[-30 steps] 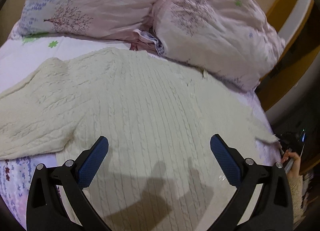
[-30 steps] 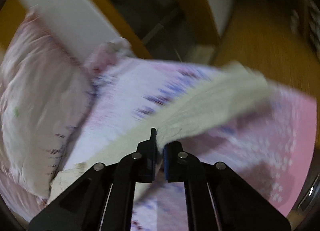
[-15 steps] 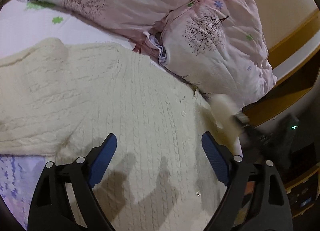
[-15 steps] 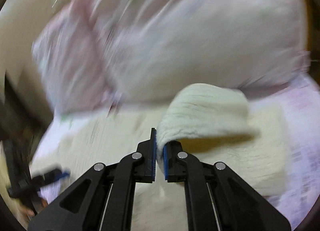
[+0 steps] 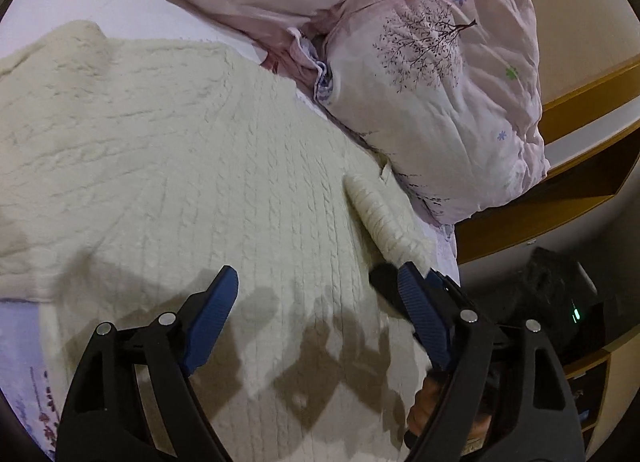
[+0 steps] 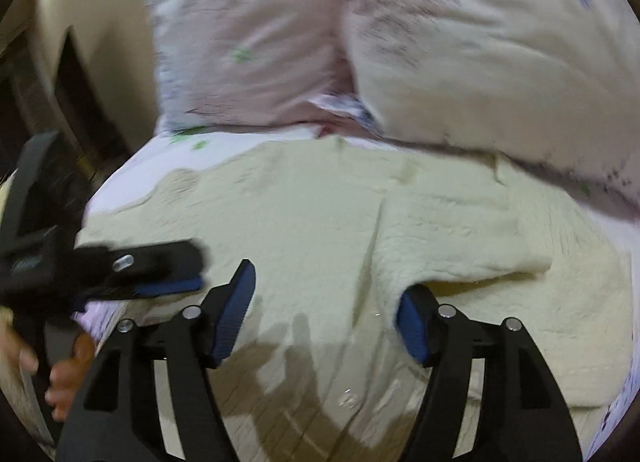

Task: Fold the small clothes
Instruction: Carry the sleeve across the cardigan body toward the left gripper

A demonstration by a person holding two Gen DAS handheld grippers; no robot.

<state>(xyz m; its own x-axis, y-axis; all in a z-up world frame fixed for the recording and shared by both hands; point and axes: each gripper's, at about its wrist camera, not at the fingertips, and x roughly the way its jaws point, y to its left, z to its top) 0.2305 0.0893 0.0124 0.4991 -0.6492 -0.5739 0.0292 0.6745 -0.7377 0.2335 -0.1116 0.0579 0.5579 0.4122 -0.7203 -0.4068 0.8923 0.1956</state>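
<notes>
A cream cable-knit sweater [image 5: 192, 166] lies spread on the bed; it also shows in the right wrist view [image 6: 320, 214]. One sleeve [image 6: 460, 238] lies folded across the sweater's body; in the left wrist view that sleeve [image 5: 384, 218] is a rolled strip near the right edge. My left gripper [image 5: 320, 310] is open and empty just above the sweater's lower part. My right gripper [image 6: 328, 310] is open and empty, hovering right behind the folded sleeve. The left gripper also shows in the right wrist view [image 6: 160, 266] at the left, blurred.
Two pink floral pillows [image 5: 432, 62] lie against the sweater's far edge, also seen in the right wrist view [image 6: 480, 42]. The bed sheet [image 5: 60, 2] is pale with flowers. A wooden bed frame [image 5: 560, 190] and dark objects are at the right.
My right gripper carried the sleeve over the sweater's body, opened and let it go; the sleeve now lies folded across. My left gripper drifted right over the sweater, still open.
</notes>
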